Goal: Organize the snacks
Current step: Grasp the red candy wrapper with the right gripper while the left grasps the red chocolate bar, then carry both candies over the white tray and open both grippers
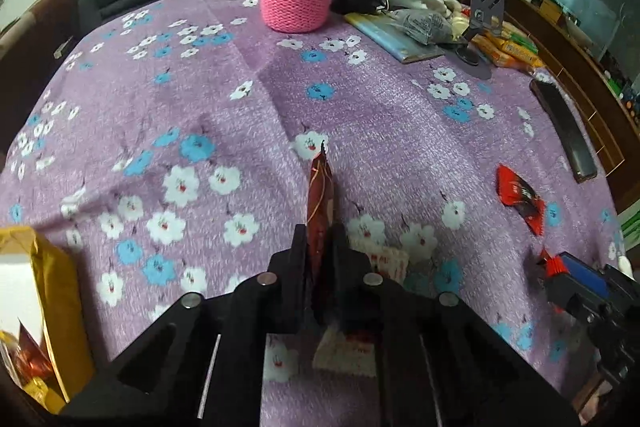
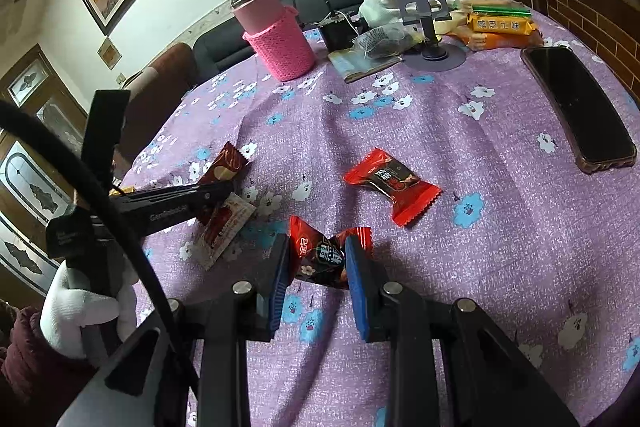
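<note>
Left claw [image 1: 320,247] pinches a dark red-brown foil snack packet [image 1: 321,195] edge-on between its black fingers, the packet's crimped tip pointing away over the counter [image 1: 360,107], which wears a purple cloth printed with white and blue flowers. A white sachet with red print [image 2: 226,227] lies on the cloth just under that claw. Right claw [image 2: 318,263] has its blue pads pressed to both sides of a red and black wrapped candy [image 2: 322,257]; white Chinese characters show on the wrapper, only partly legible. A second red twist-wrapped candy [image 2: 394,185] lies free on the cloth beyond the right claw, with white characters on a black panel. The side of the left claw's black body carries pale lettering too blurred to read with certainty. A white-gloved hand [image 2: 84,311] grips its handle. A gold-lined open box [image 1: 48,307] sits at the left edge of the left wrist view. At the far side stand a pink flask in a pink knitted sleeve [image 2: 276,39], a grey phone stand [image 2: 424,7], and an orange biscuit pack printed 咸芝士味 [image 2: 498,25]. A dark phone [image 2: 580,107] lies at right.
</note>
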`<state>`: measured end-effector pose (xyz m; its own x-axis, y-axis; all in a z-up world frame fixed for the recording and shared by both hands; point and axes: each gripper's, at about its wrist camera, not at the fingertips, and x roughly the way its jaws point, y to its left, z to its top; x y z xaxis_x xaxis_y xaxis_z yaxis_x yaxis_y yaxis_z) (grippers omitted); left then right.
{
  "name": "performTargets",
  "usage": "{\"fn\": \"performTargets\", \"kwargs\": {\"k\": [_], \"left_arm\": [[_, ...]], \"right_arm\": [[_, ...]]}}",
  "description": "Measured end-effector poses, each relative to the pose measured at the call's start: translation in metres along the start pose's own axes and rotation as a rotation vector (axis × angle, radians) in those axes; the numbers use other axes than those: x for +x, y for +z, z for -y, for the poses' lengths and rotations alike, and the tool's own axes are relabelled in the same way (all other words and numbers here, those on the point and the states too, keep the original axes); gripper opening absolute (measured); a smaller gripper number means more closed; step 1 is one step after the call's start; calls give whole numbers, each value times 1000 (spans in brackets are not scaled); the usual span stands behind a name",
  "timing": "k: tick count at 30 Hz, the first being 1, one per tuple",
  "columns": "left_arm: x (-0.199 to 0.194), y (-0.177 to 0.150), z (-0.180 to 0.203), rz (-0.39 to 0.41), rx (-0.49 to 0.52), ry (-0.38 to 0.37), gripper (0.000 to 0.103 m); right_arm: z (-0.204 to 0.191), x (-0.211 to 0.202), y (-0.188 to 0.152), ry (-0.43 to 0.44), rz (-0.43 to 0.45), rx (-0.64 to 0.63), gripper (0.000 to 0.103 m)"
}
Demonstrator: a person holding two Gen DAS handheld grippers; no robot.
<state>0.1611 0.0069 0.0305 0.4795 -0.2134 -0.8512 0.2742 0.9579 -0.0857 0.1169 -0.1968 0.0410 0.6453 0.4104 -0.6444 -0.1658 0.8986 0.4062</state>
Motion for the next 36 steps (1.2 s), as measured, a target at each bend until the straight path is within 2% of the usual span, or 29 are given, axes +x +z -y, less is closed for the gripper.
{"fn": "performTargets", "kwargs": {"k": [5,11,16,19,23,27,32,36], "left_arm": [[-29,-11,-5,53,-50,-42,12],[-88,-39,-12,131,-85,-63,12],[-142,-74,-37,197,-147,-54,12],[-172,-96,-62,234,-195,-21,12],[-199,-119,-98,271,-244,53,12],[-203,-140,-137,264,-315,102,12],[-190,-174,-164,215,-380,98,12],[-178,-195,-180,180,-440,76,13]], "right_arm": [[-3,-5,0,27,19,-5,27],[-13,-12,-3,99,45,-24,27],[-33,-18,-10,143,65,-68,27],[-49,-20,-13,152,61,-93,27],[-85,-27,-16,194,52,-124,27],[-139,-30,-17,251,29,-197,27],[-214,-11,-28,321,-58,-301,26],[-260,19,-39,324,-117,-362,26]]}}
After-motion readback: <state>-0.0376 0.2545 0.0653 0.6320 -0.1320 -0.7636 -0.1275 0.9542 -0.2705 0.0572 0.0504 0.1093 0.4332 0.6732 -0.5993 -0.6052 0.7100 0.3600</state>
